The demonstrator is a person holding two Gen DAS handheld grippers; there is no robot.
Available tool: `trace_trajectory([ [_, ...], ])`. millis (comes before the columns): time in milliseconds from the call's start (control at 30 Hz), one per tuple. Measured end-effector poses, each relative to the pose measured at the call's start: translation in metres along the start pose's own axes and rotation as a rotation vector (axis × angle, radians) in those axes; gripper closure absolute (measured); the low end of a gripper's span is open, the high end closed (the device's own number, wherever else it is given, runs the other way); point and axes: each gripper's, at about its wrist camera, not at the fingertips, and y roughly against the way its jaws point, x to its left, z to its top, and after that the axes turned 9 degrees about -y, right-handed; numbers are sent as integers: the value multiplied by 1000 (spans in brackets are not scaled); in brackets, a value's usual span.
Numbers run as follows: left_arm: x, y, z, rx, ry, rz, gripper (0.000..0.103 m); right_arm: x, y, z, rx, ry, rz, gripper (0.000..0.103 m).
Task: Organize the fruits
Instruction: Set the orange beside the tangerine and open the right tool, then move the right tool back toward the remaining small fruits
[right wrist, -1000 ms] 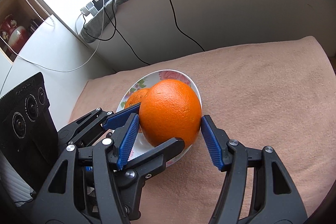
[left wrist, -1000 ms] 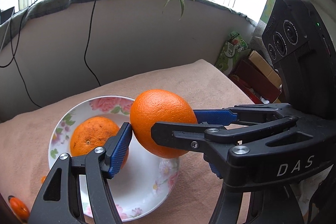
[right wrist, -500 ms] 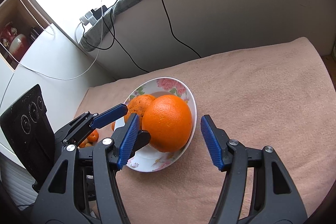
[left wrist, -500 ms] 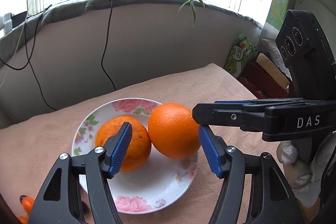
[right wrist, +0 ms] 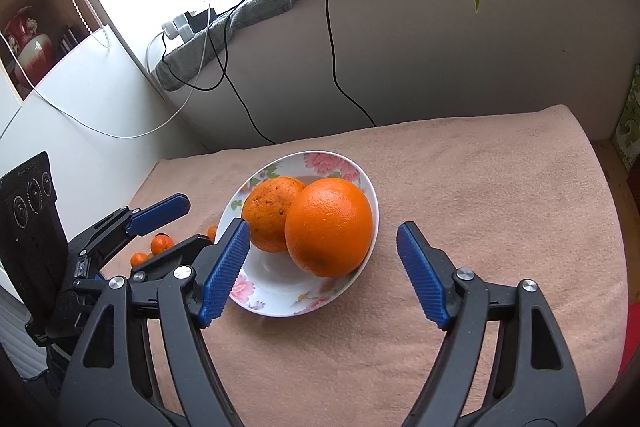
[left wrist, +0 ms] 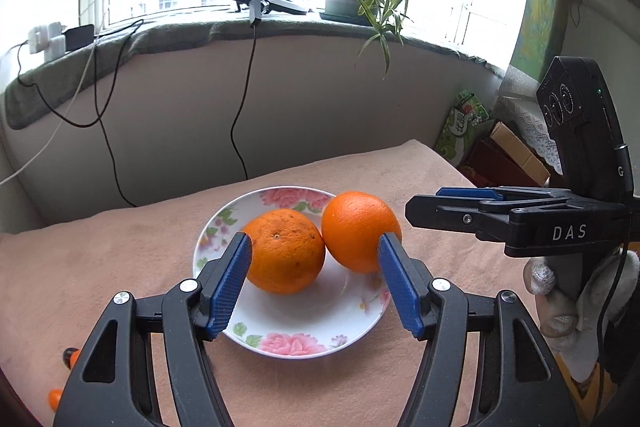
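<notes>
Two oranges (right wrist: 328, 227) touch in the floral plate (right wrist: 344, 163); the left gripper (left wrist: 316, 283) gapes empty, the right gripper (right wrist: 324, 271) has just been opening, nothing between its jaws

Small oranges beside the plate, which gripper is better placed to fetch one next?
Probably left: the small oranges lie just beyond the left gripper, while the open right gripper sits on the plate's opposite side.
</notes>
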Motion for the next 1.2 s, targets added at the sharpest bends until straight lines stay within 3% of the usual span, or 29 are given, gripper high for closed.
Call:
trace_trajectory([
  [233,10,29,-18,-40,9,10,37,26,6,-12,-46,77,-38,24],
  [567,49,76,-50,-66,109,99,37,69,10,-37,-113,179,-15,24],
  [667,64,89,-62,-63,134,143,37,80,8,-43,-125,205,5,14],
  [967,114,126,-109,-37,245,272,37,108,-9,-62,-58,267,38,14],
  [1200,133,133,-146,4,323,300,38,133,-27,-79,-12,323,72,14],
])
